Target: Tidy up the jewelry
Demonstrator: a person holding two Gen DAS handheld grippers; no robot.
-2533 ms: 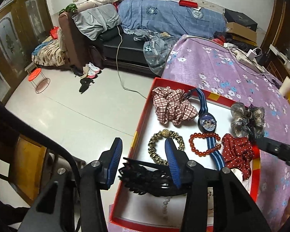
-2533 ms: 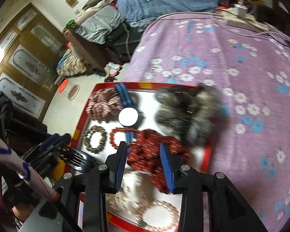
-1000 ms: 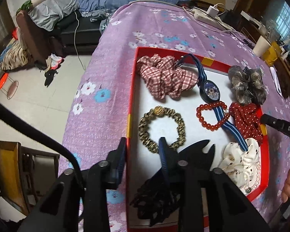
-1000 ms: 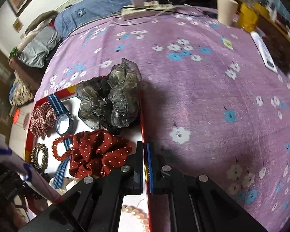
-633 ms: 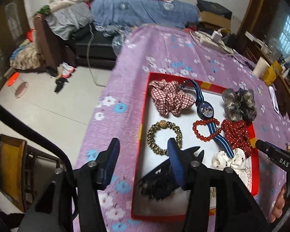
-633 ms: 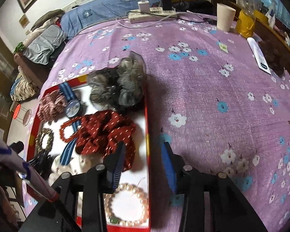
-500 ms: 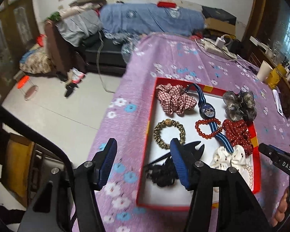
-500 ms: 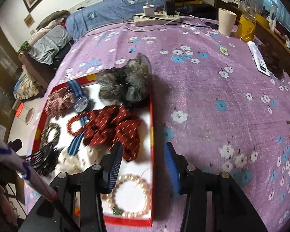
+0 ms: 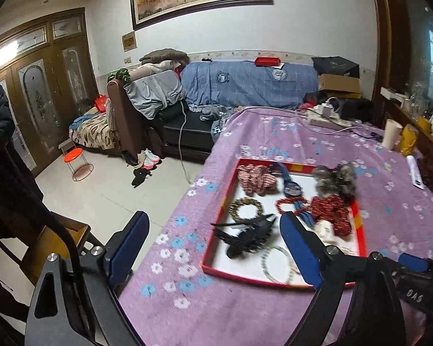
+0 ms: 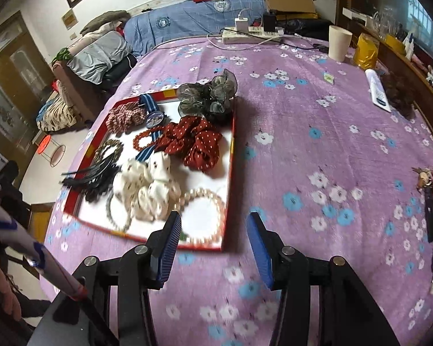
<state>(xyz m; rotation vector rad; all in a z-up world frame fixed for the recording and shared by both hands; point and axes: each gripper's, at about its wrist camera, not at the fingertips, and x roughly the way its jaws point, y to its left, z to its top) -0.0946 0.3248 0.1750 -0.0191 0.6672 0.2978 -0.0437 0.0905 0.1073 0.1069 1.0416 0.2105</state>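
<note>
Left hand-held gripper (image 9: 213, 248) and right hand-held gripper (image 10: 213, 248), jaws just opening, stand spread and empty above the red-rimmed rectangular white tray (image 10: 229, 173).

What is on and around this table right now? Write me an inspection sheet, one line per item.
Surface: table under a purple floral cloth.
Job's things: red-rimmed tray holding a plaid scrunchie, grey scrunchie, red dotted scrunchie, white scrunchie, blue-strapped watch, red bead bracelet, gold bracelet, pearl bracelet and black claw clip.
Clutter: paper cup, yellow bag, white tube.
Grippers: left gripper and right gripper both open, holding nothing; jaws have just been opening.
Cables: power strip with charger and cord at the far edge.
Surroundings: sofa piled with bedding, framed painting, orange stool.
</note>
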